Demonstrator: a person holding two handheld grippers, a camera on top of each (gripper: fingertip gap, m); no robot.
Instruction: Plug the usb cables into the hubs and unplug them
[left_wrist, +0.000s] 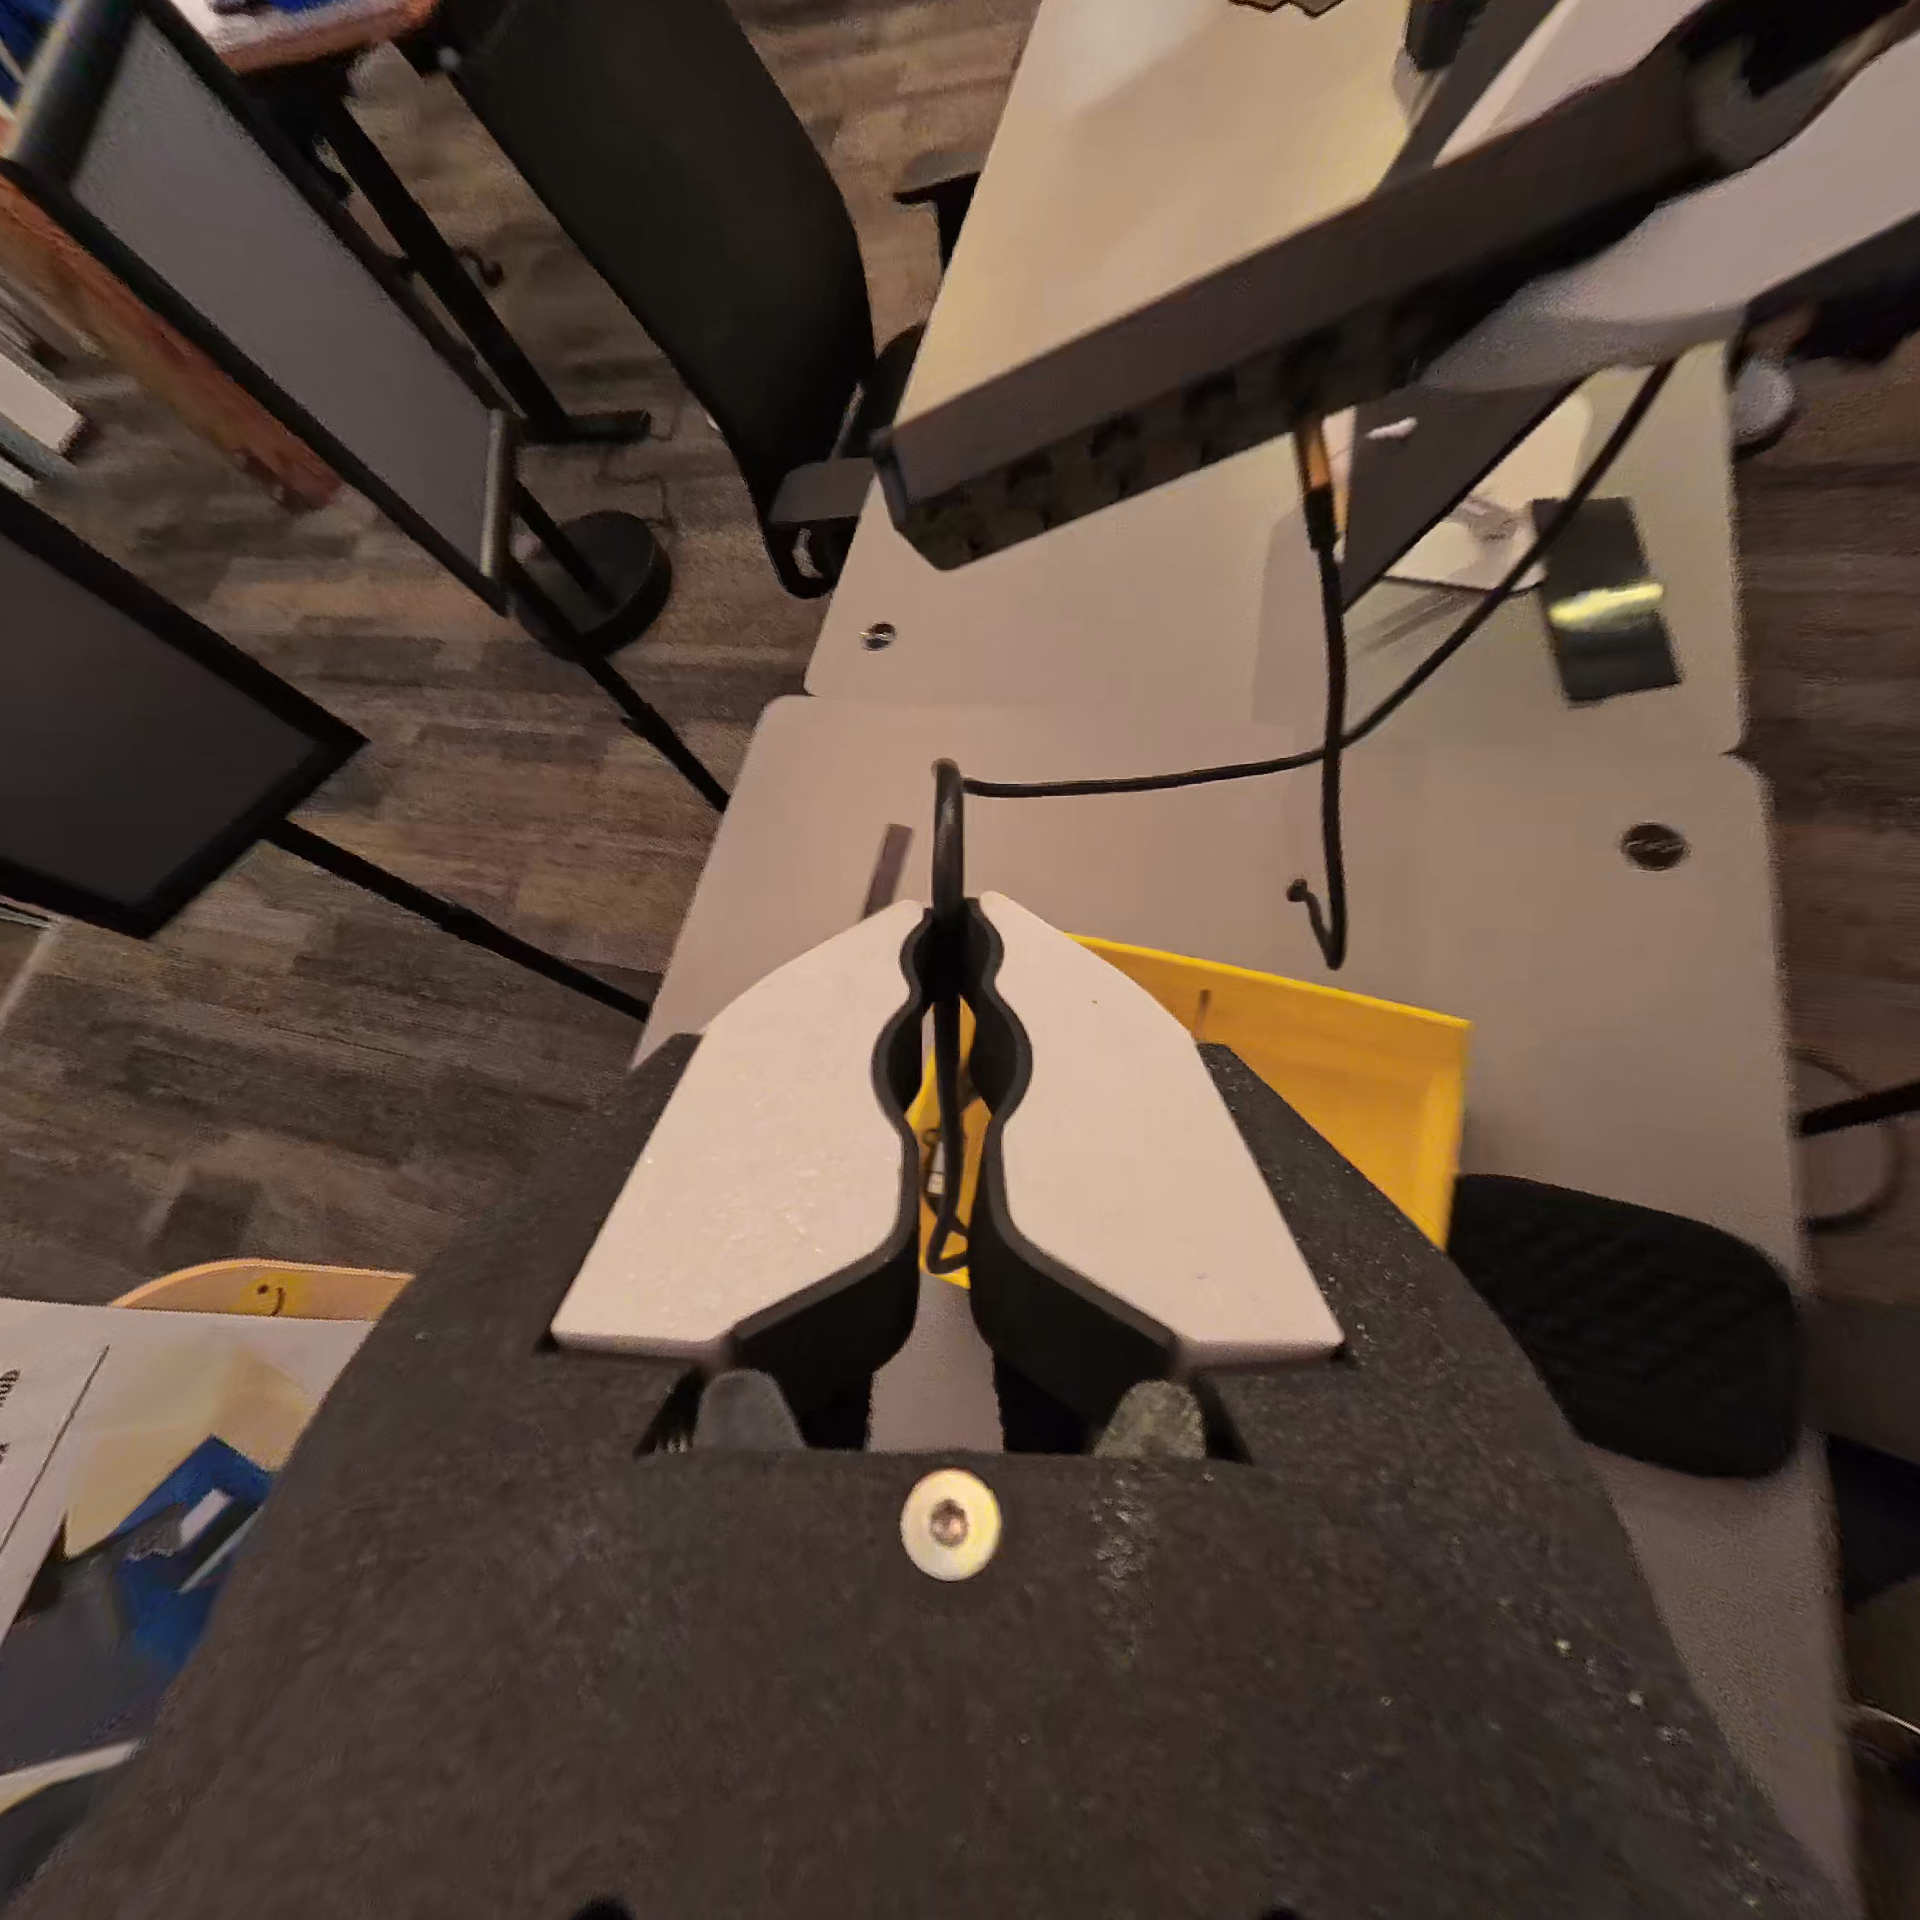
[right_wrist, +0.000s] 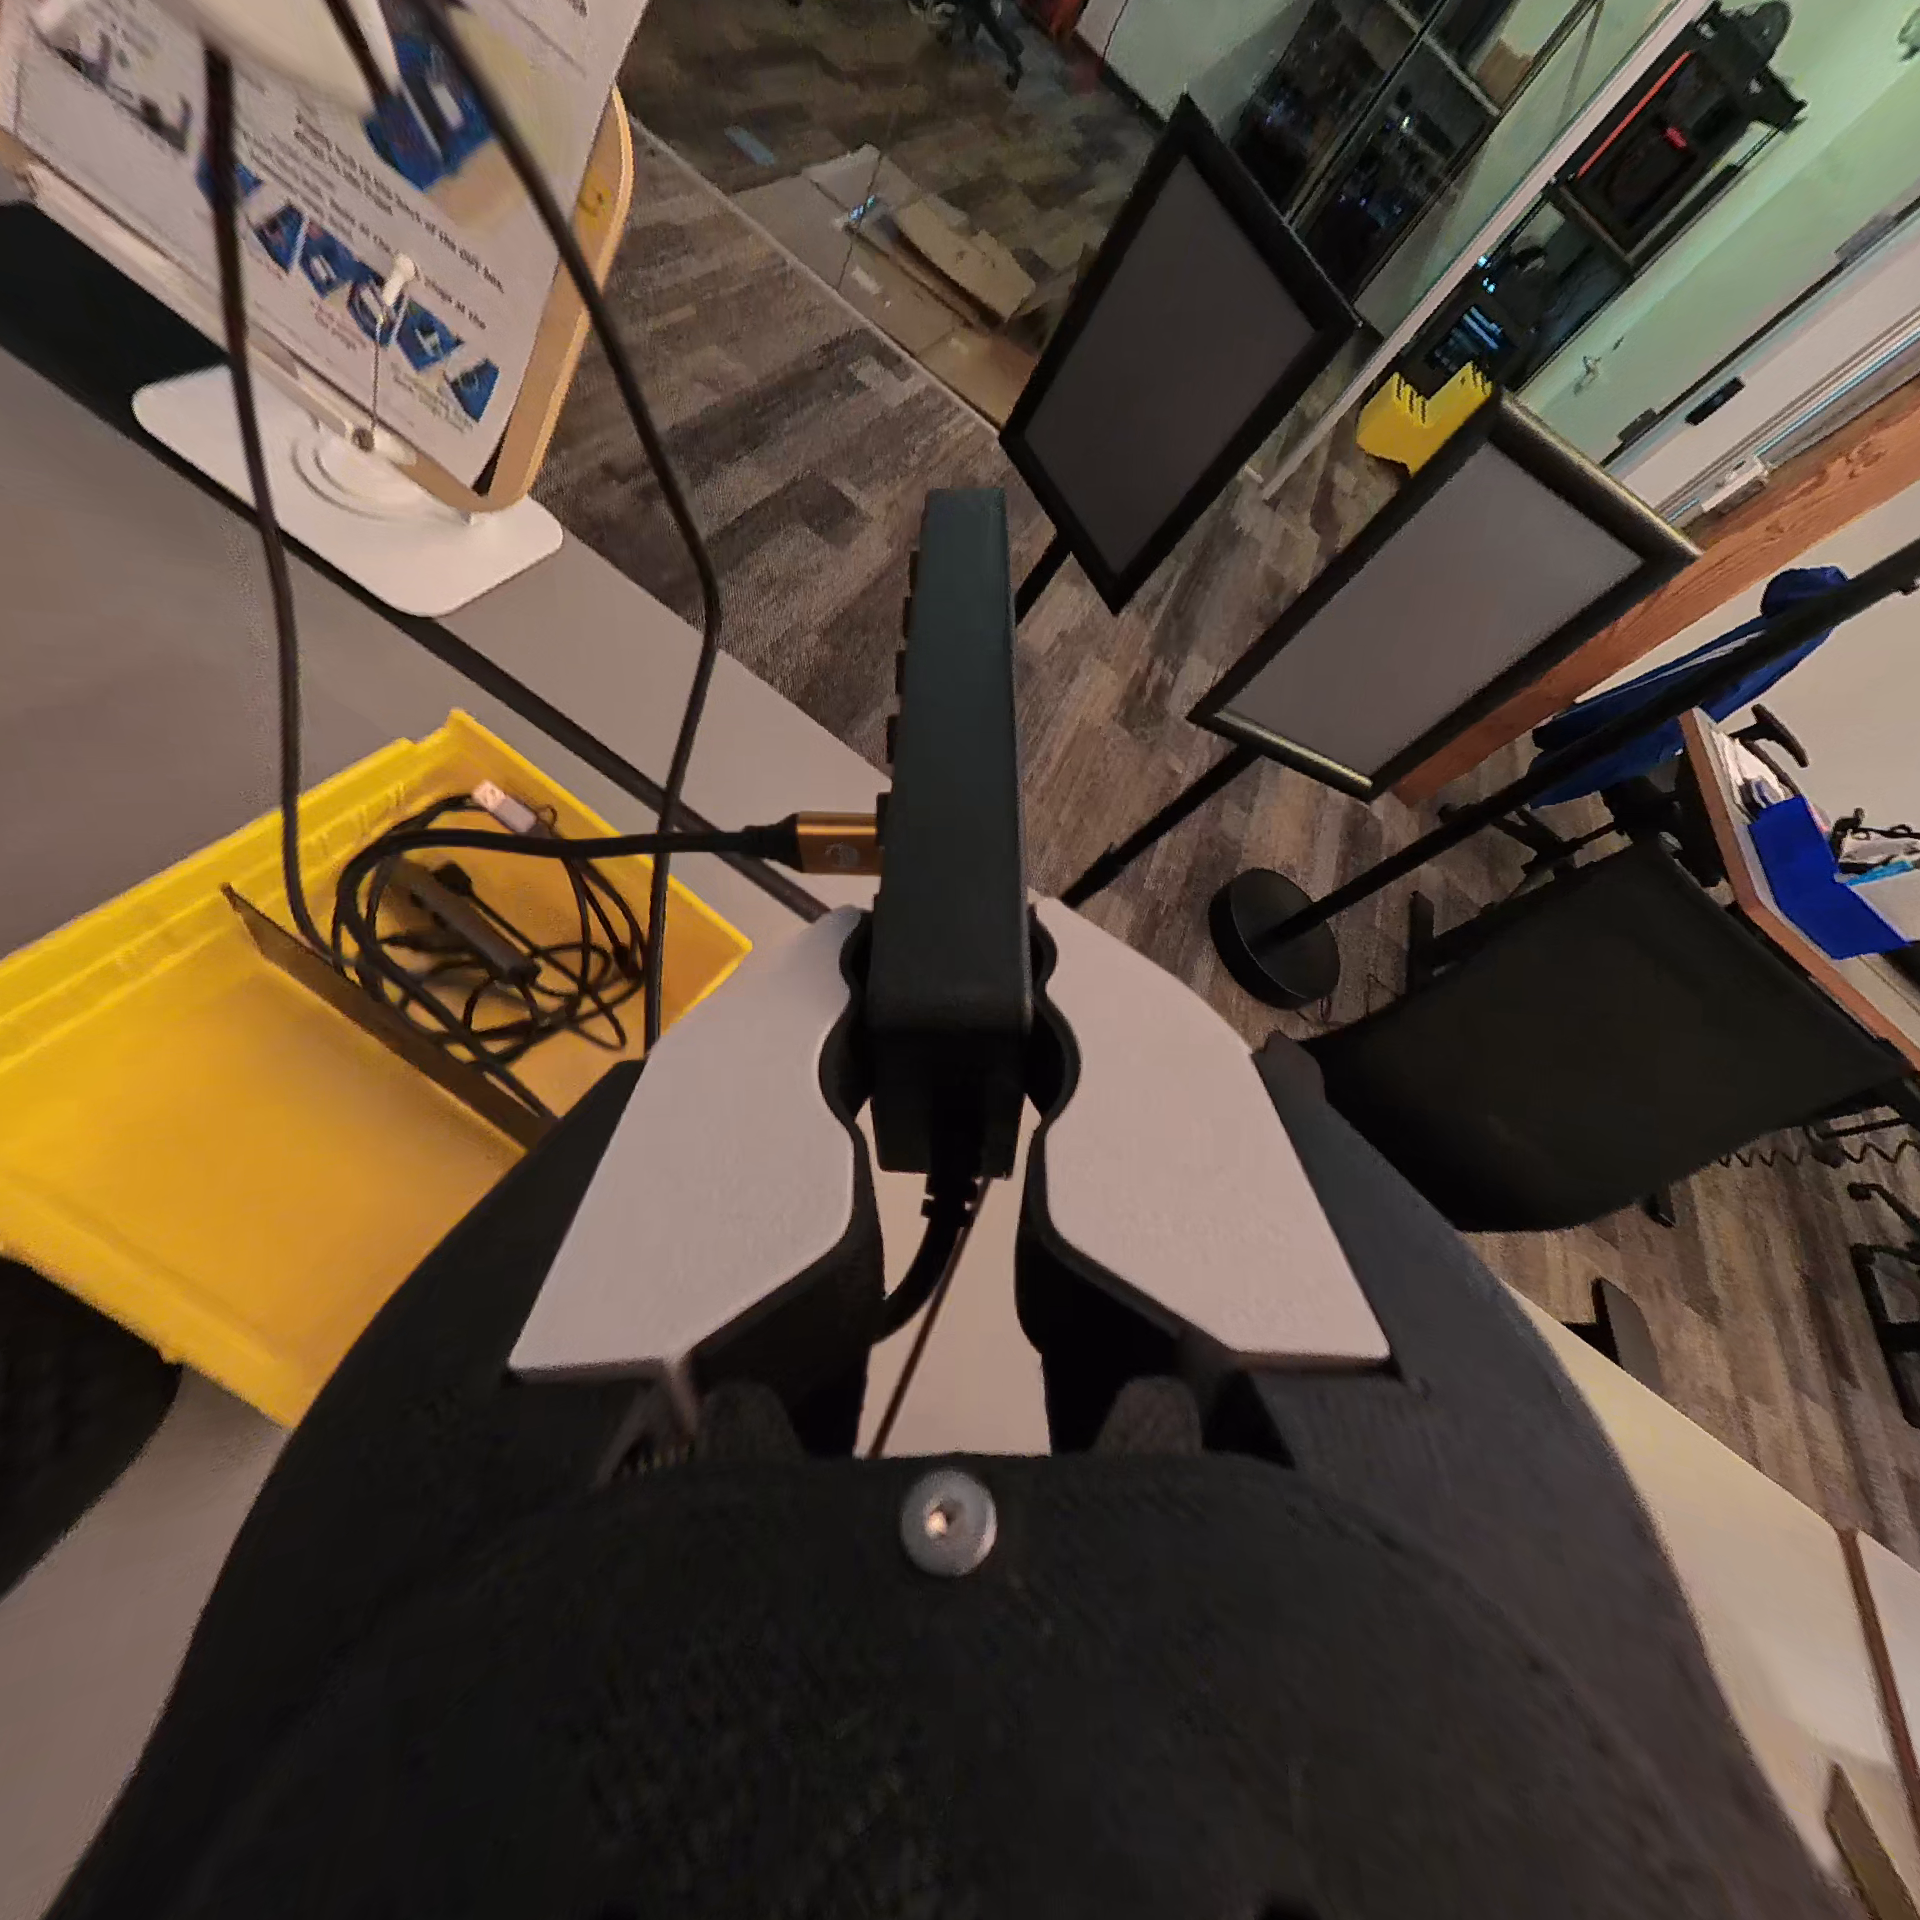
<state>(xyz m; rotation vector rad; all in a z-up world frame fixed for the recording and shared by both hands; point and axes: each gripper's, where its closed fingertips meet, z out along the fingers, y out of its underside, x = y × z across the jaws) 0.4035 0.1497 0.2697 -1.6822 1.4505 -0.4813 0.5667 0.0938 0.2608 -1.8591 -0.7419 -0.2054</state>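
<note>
Two black cables (right_wrist: 665, 520) hung across the space left of the hub (right_wrist: 951, 790). The yellow bin (right_wrist: 156, 1174) blocked the table (right_wrist: 125, 644) below; the hub's right side stood clear.

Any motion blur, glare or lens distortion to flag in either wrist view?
Left wrist view: top right smeared by motion blur, glare on the flat black device, fisheye bending. Right wrist view: sharp on the long black USB hub, blurred at its corners, warm dim light.
</note>
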